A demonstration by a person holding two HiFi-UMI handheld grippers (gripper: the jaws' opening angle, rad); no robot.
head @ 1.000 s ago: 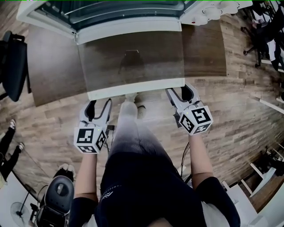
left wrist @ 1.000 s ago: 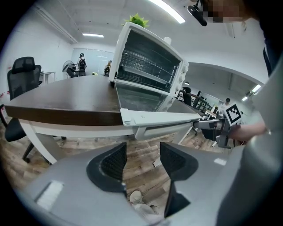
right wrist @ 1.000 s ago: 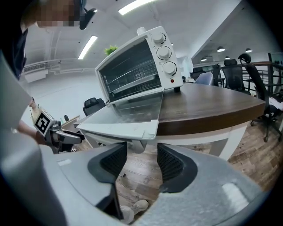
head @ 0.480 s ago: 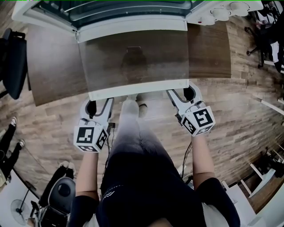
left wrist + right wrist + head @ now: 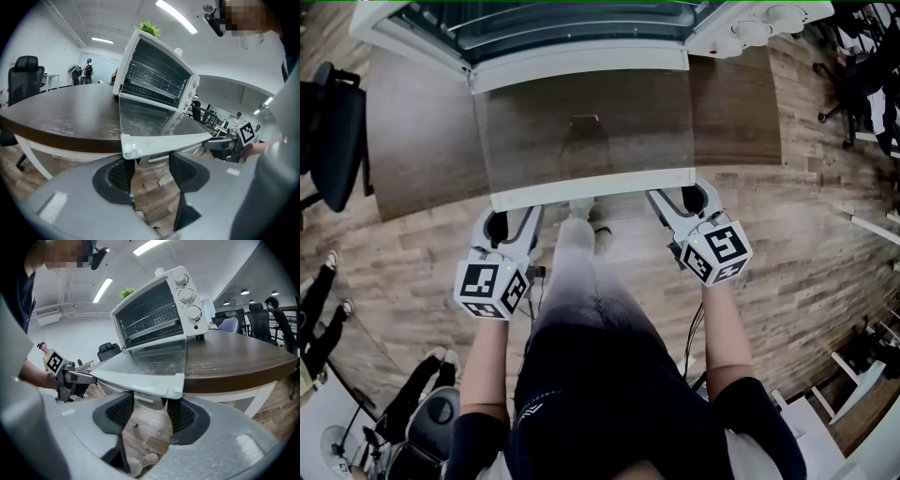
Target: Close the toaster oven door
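1. The left claw [image 5: 151, 168] is wide open and holds nothing. The front edge of the door [image 5: 164, 140] sits just above it, at the door's left corner. I cannot tell if they touch.
2. The right claw [image 5: 151, 411] is wide open too, with nothing in it. The door's right corner lies just above it.
3. The door lies flat, folded all the way down, sticking out past the table [image 5: 412, 141] edge over both claws. The toaster oven [image 5: 159, 310] stands beyond the door, farther from the claws.
4. If one claw pushes up harder than the other, the door may twist, slip off and drop back down.
5. If both push too fast, the door may bang shut and the oven may slide back.
6. The door is clear glass in a smooth white frame, so it looks hard and slippery. The claw pads [image 5: 119, 176] are black with a bumpy grid. The table top is dark wood with a round edge.
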